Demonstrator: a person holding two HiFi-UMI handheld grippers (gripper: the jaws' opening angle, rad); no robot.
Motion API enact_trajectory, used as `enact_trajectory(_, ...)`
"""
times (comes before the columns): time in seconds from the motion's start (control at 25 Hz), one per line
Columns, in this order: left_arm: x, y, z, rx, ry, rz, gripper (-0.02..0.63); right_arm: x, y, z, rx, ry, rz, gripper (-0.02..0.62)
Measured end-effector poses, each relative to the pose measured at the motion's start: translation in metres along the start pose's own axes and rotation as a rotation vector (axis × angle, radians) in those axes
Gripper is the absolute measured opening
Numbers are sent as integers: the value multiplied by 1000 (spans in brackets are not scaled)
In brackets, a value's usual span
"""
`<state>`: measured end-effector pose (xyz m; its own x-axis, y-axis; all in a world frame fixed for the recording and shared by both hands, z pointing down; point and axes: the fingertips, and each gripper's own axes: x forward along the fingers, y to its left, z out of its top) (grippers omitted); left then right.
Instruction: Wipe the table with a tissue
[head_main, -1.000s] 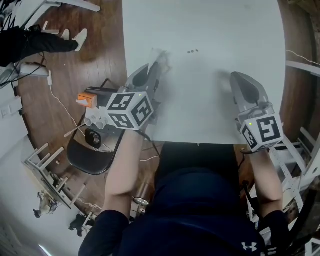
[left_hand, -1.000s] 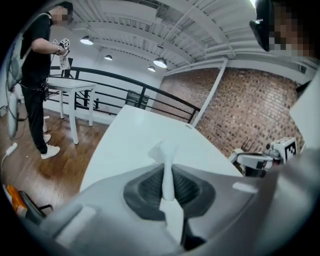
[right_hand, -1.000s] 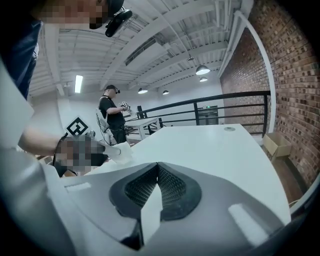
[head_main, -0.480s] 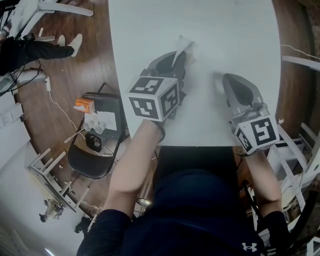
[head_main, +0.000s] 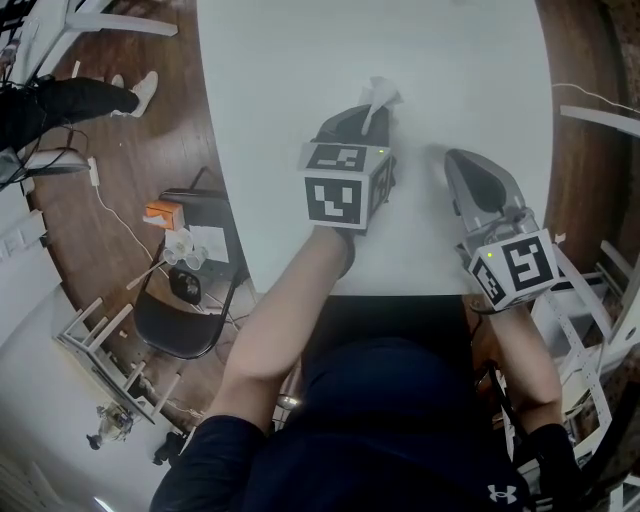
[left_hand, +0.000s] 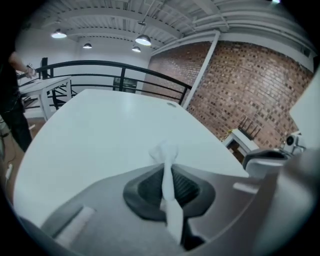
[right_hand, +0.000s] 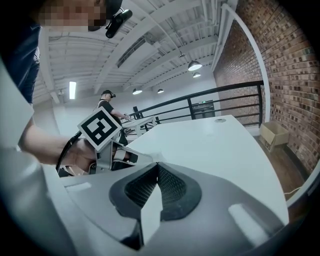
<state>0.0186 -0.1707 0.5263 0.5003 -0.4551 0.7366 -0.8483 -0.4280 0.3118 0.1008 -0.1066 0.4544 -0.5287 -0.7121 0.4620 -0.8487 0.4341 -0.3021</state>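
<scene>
Left gripper (head_main: 372, 118), forearm angled inward, pinches tissue (head_main: 381, 95) over table (head_main: 280, 100).

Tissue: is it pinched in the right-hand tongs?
No, the tissue is pinched in the left tongs, while the right tongs are shut on nothing.

We see the tissue (head_main: 381, 96), white and crumpled into a thin strip, pinched between the closed jaws of the left gripper (head_main: 370, 120). Its ruffled tuft pokes out past the tips, over the smooth white table (head_main: 470, 60). We cannot tell whether the tuft touches the tabletop.
</scene>
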Motion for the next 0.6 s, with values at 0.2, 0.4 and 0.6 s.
enact_trajectory(0.2,3,1,-8,-28,22,19,9,0,-3,-2,8,4,15,9)
enact_trajectory(0.4,5,6,-17,-62,58,30,9,3,-1,-2,6,8,27,9)
enact_trajectory(0.6,7,-2,-21,-101,63,-6,8,0,-3,-7,8,12,26,9)
